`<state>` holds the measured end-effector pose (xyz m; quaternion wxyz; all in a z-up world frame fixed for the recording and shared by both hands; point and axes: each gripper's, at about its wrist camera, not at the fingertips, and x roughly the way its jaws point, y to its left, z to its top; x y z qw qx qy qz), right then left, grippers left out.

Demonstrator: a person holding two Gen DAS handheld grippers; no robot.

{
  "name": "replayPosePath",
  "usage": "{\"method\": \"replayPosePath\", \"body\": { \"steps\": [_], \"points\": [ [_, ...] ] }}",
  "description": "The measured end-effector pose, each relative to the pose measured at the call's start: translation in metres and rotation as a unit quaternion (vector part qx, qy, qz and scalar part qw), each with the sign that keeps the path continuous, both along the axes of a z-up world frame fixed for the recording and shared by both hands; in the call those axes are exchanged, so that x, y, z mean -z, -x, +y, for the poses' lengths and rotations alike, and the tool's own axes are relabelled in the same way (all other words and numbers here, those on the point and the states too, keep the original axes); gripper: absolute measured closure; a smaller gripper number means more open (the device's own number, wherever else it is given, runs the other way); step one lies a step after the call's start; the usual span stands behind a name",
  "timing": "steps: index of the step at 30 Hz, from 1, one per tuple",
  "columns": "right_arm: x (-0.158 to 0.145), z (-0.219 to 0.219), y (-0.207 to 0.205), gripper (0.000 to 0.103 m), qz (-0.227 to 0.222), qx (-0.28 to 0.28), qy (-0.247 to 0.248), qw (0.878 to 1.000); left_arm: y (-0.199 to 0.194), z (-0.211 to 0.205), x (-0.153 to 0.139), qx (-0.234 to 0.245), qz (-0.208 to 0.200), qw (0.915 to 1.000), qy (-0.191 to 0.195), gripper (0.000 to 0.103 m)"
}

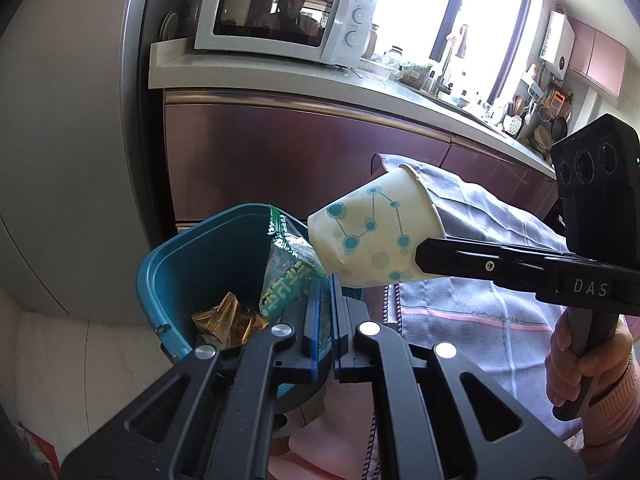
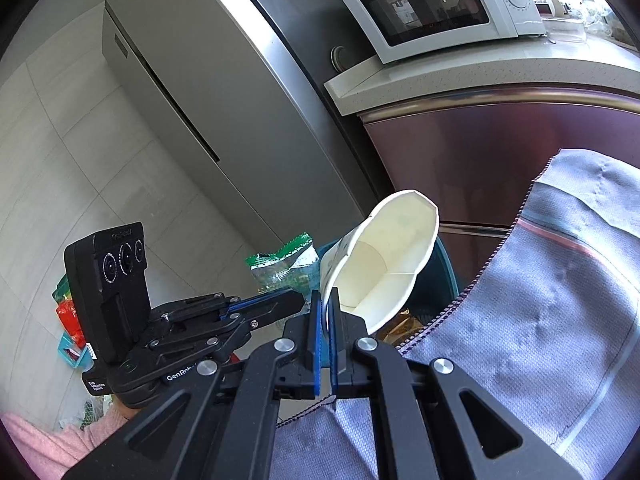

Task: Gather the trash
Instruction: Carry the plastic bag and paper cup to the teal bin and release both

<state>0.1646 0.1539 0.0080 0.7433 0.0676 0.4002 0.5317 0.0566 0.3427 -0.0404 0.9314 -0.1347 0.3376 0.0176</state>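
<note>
Jaws clamped: L on green wrapper [image 1: 294, 268], R on paper cup [image 2: 384, 264], over teal bin [image 1: 192, 256].

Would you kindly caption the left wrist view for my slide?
Left gripper holds a green wrapper over the blue bin; right gripper brings a paper cup.

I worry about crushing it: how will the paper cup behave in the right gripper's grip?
The paper cup likely deforms easily: its rim already looks bent where the right gripper pinches it. It seems empty, so probably light. It should drop freely into the blue bin.
</note>
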Motion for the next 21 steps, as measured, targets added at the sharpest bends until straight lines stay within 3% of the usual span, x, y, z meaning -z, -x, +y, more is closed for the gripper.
{"method": "replayPosePath", "body": {
  "steps": [21],
  "points": [
    [0.029,0.054,-0.023,0.1,0.025,-0.005,0.064,0.998,-0.042,0.022,0.051,-0.018,0.06,0.9979,0.012,0.098]
  ]
}}
